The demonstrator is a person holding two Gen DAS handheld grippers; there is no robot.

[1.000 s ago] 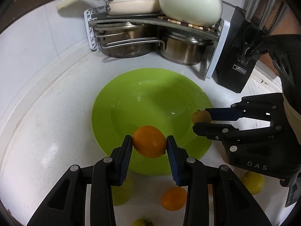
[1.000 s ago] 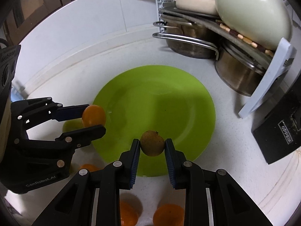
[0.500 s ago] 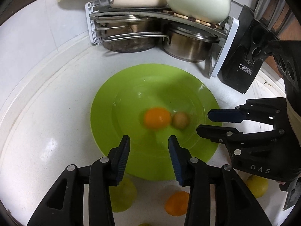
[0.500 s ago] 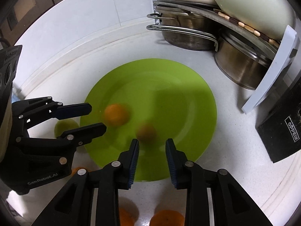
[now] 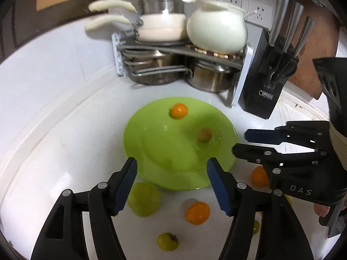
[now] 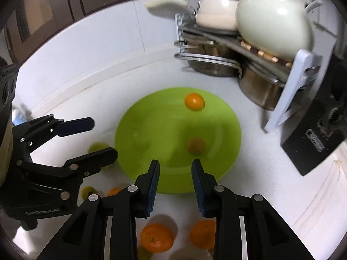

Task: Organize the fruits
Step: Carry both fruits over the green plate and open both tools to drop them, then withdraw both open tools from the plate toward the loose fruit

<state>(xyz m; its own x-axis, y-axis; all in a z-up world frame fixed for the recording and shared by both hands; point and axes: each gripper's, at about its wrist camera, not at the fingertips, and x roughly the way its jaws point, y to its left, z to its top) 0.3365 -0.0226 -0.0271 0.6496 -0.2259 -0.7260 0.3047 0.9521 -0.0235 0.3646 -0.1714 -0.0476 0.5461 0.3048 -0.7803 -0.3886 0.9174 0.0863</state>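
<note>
A green plate lies on the white counter. An orange sits near its far rim and a small brownish fruit lies in its middle. My left gripper is open and empty above the plate's near edge. My right gripper is open and empty at the plate's right side. Loose fruits lie on the counter in front: a green one, an orange, a small yellow-green one, two oranges.
A pot rack with steel pots, a cream pan and a white kettle stands behind the plate. A black knife block stands at the right. Another orange lies under the right gripper.
Both grippers opened and let go of their fruits, which rolled on the plate; the orange went to the far rim. Both grippers have pulled back and up from the plate.
</note>
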